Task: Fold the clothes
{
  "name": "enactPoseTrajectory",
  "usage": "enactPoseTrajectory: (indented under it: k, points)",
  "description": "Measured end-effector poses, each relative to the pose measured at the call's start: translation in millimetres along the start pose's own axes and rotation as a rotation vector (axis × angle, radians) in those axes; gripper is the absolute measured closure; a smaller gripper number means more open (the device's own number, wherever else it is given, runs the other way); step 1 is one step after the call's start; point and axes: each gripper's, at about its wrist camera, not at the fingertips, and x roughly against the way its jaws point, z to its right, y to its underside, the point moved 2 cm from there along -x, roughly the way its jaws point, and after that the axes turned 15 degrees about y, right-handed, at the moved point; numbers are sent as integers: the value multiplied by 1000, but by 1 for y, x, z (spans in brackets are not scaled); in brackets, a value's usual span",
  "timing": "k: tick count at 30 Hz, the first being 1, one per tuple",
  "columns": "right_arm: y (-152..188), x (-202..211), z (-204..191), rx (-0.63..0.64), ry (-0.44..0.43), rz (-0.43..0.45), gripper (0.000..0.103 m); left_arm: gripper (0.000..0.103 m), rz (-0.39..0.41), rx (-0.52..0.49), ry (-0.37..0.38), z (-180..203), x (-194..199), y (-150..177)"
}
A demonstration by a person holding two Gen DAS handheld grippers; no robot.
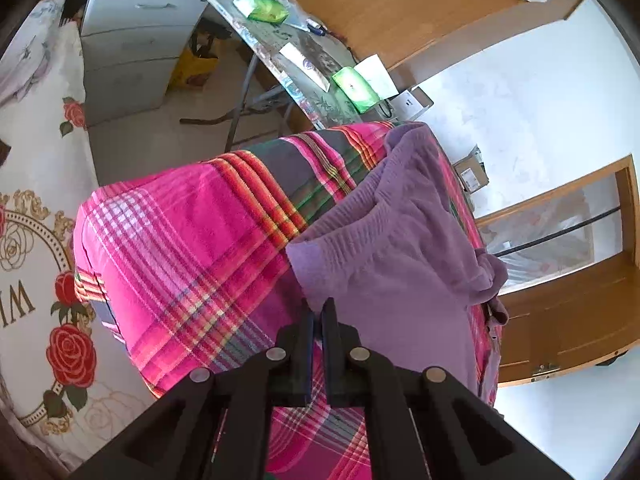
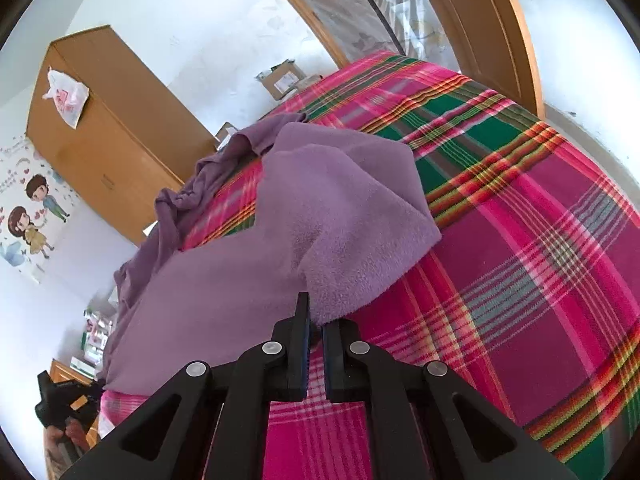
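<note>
Your right gripper (image 2: 316,320) pinches the purple garment's (image 2: 320,208) corner thinly — it may slip; left gripper (image 1: 318,312) nearly shut, holding nothing, above the bed (image 1: 180,240).

Two fisheye cameras, one on each hand-held gripper, look forward along black fingers that fill the bottom centre of each frame. The left wrist view looks down at close range over a pink plaid blanket (image 1: 192,240), with a purple garment (image 1: 400,248) at centre right; a folding table (image 1: 288,64) and a wooden wardrobe (image 1: 420,8) lie beyond, at the top. The right wrist view, equally close, faces the same garment (image 2: 320,220) and blanket (image 2: 520,240). The wardrobe (image 2: 112,132) appears again at upper left.
</note>
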Motion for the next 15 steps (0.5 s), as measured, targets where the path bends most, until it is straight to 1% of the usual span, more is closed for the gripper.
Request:
enactPoseTrajectory:
  k: [4,7,15]
  points:
    - [2,-1,2,-2,-3,-8,98,99,-10,17,-6,-4,-3,-1]
    - [3,-5,5,-11,-13,-27,97,99,-19,9,-14,-3,-4,-1]
    - [3,5,10,35,-33,-19,90,93,11,25,-79,-2,21,0]
